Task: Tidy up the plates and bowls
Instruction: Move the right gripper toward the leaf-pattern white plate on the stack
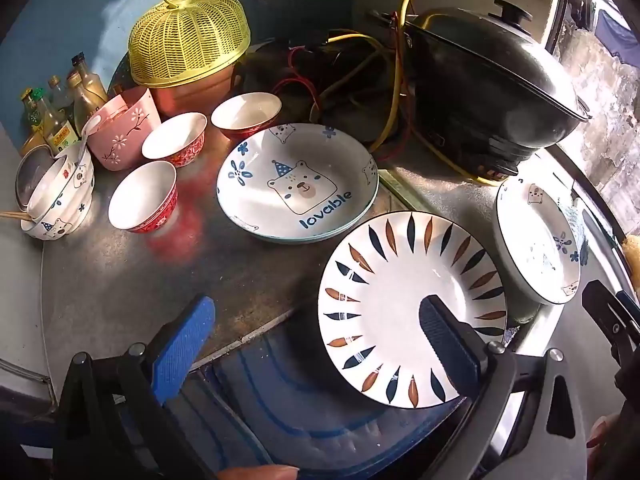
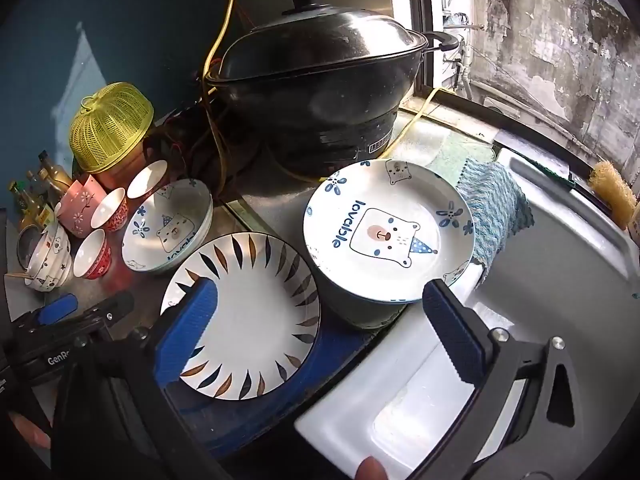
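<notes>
Counter (image 1: 120, 288): grey metal, sunlit from the window side; every dish stands on it, spread out and not yet sorted by kind.
Wok (image 2: 320, 80): black, lid on, at twelve o'clock in the right wrist view – parked behind the dishes, likely to keep it clear of the work.
Sink (image 2: 560, 300): pale basin at three to four o'clock in the right view, a blue cloth (image 2: 492, 208) draped over its edge as if to dry.
Leaf plate (image 1: 400, 280): white with dark and brown leaves round the rim, nearest the person, hanging partly over the counter's front edge, so probably the first to be picked up.
Bear plates (image 1: 296, 184): what looks like two stacked, at twelve o'clock from the left gripper; a like one (image 2: 384, 236) sits raised on something by the sink – the stack seems its natural home.
Yellow cover (image 1: 188, 36): basket dome at eleven o'clock, over a brown pot.
Red bowls (image 1: 142, 196): three, loose, at ten o'clock; white bear bowls (image 1: 60, 196) already nested just left of them.
Left gripper (image 1: 316, 340): jaws spread wide, nothing between the pads, one finger above the leaf plate.
Right gripper (image 2: 320, 332): likewise wide and empty, straddling the leaf plate's right half.
</notes>
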`<state>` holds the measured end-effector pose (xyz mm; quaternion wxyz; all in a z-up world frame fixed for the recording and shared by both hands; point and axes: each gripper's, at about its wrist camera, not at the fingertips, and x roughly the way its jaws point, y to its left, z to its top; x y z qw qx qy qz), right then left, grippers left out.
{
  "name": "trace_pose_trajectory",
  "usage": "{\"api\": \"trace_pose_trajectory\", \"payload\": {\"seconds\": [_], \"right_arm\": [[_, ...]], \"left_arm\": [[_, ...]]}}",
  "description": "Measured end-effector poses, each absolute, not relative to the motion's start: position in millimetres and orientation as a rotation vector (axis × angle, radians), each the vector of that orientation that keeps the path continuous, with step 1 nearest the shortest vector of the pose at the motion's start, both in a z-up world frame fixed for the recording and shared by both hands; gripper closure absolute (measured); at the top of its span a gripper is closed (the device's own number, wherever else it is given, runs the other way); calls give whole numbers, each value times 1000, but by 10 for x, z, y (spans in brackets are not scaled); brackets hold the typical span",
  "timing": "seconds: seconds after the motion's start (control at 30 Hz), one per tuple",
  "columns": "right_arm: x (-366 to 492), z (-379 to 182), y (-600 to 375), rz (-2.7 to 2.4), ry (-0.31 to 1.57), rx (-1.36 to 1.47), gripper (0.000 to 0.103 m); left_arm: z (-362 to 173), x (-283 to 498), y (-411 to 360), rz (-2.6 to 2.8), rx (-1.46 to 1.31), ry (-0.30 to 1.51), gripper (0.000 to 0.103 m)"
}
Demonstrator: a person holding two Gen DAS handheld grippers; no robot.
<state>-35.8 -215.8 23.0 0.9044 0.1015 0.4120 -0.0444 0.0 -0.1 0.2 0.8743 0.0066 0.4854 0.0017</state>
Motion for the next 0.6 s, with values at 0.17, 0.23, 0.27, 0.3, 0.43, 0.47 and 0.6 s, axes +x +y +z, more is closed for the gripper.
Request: {"api": "trace_pose_trajectory", "payload": {"seconds": [0.17, 0.23, 0.27, 0.3, 0.43, 0.47, 0.6], "right_arm": [[-380, 238, -2140, -93, 853, 211, 0], [-437, 149, -2167, -92, 854, 220, 0], [-455, 121, -2163, -92, 855, 223, 0], [-424, 114, -2177, -94, 864, 227, 0], [-405, 133, -2131, -97, 891, 239, 0], [-405, 138, -2124, -99, 895, 239, 0], [-431, 119, -2129, -108, 903, 240, 0]], "left_arm": [[-7, -40, 16, 17, 3, 997, 0], [11, -44, 64, 6, -9, 1005, 0], [-9, -28, 99, 2, -15, 1018, 0], [-31, -10, 105, 1, -18, 1024, 0], [-59, -34, 122, 0, -17, 1030, 0], [-64, -35, 121, 1, -18, 1032, 0], [-92, -42, 111, -3, -19, 1041, 0]]}}
